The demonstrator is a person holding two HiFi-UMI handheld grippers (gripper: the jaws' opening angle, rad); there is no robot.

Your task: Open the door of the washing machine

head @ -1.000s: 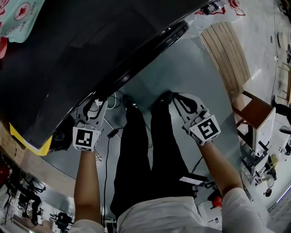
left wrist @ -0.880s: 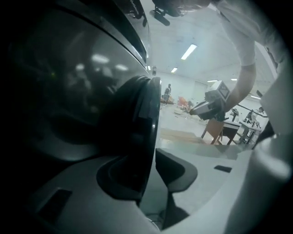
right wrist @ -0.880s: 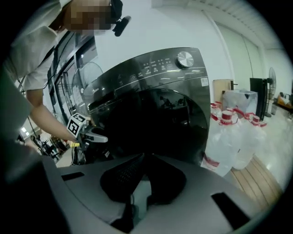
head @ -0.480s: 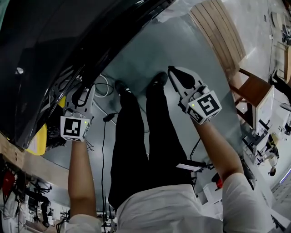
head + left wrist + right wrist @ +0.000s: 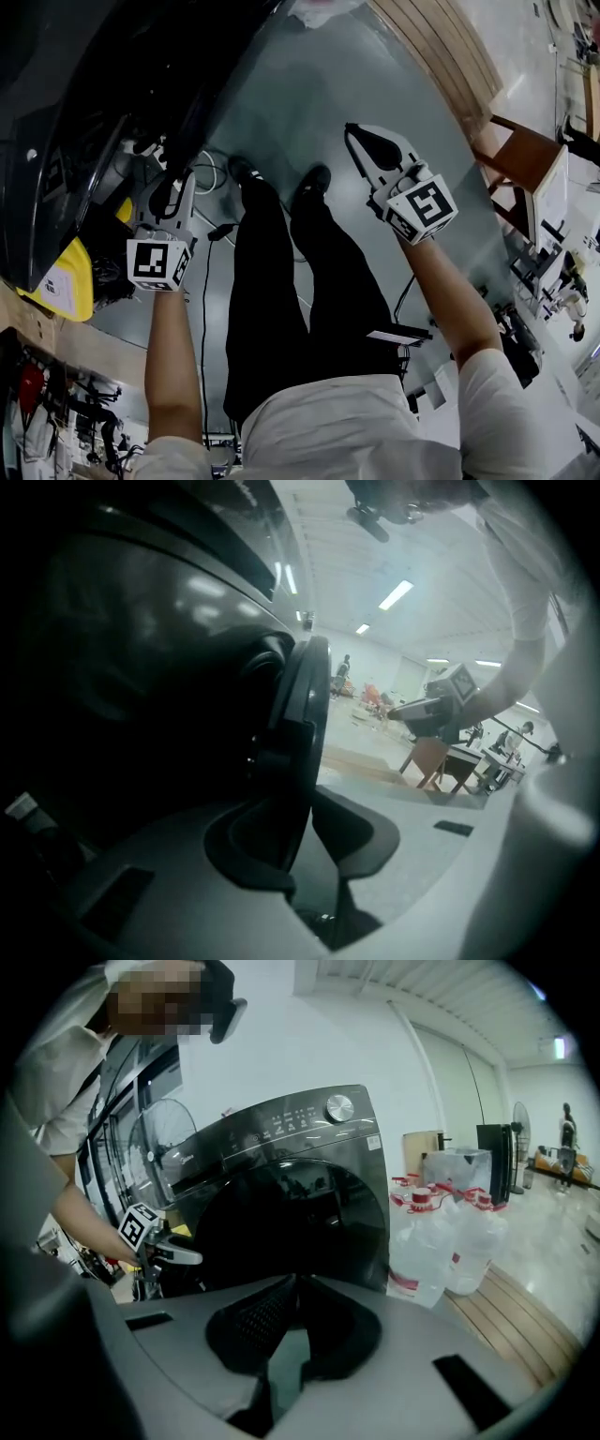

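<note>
Left gripper view alone shows L gripper [image 5: 307, 808] clamped on door [image 5: 305, 696] edge; R gripper [image 5: 295, 1288] closed, empty, well apart from washer [image 5: 309, 1147].

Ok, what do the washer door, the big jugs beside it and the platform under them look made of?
The door looks like dark glossy glass or plastic, since it shows faint reflections. The jugs look like clear plastic: see-through, with red caps. The platform looks like pale wood, laid in slats with gaps.

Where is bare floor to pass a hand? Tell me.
Bare floor lies between the shoes and the boards, ahead of the right gripper. Crowded at left: cables, the door, the left gripper shut on it.
</note>
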